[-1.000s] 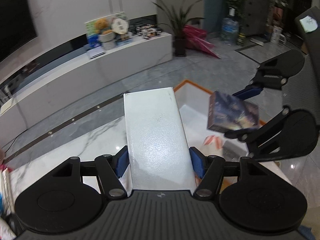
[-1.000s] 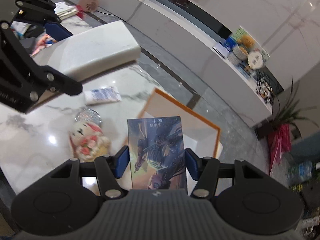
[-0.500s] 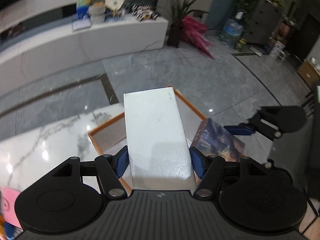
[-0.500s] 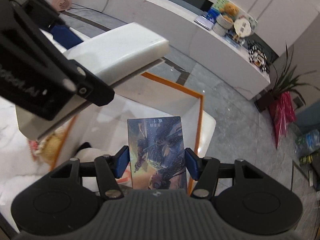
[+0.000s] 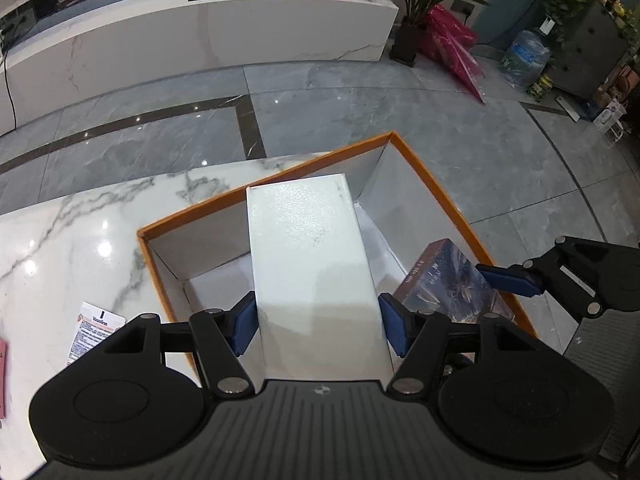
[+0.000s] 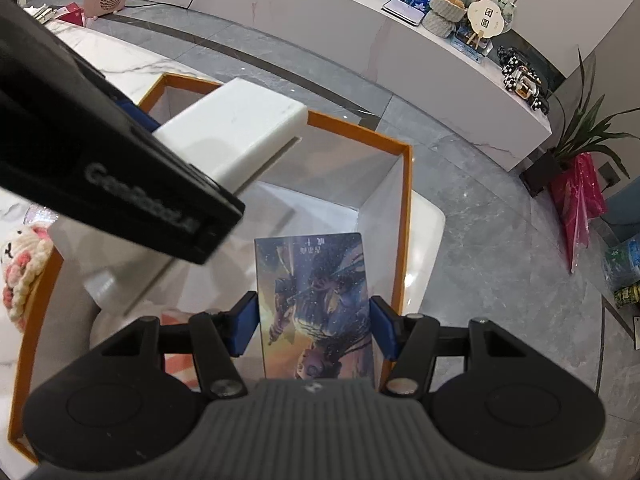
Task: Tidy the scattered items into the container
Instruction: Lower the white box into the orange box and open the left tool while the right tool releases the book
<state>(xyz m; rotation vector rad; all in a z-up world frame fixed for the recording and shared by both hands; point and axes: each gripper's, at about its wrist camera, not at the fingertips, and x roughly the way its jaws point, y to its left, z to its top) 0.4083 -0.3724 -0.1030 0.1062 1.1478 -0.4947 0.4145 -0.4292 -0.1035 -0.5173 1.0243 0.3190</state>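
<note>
The left hand-held gripper (image 5: 318,322) is closed about halfway, its two blue pads pressed against the long sides of a plain white box (image 5: 312,264). The white box sticks straight out ahead of the fingers and hangs over the open container (image 5: 436,184), a white-walled box with an orange rim that stands on the marble worktop (image 5: 80,232) near its far corner. From the right wrist view the white box (image 6: 236,124) sits above the container's (image 6: 406,208) left half, clear of the floor inside it.

The right hand-held gripper (image 6: 314,330) is closed to a similar width on a picture card box (image 6: 316,300) with a dark blue starry illustration, one blue pad against each long edge. In the left wrist view the same picture card box (image 5: 448,280) lies tilted inside the container by its right wall, with the right hand-held gripper (image 5: 500,296) reaching in from the right; one blue pad shows against its far edge. Whether its lower end touches the container floor cannot be told.

Outside the container, a small white sachet (image 5: 94,330) with printed text lies flat on the worktop to the left. A knitted white and pink toy (image 6: 18,268) rests just beside the container's left wall. An orange-pink item (image 6: 180,354) lies inside the container, below the right gripper's left finger.
</note>
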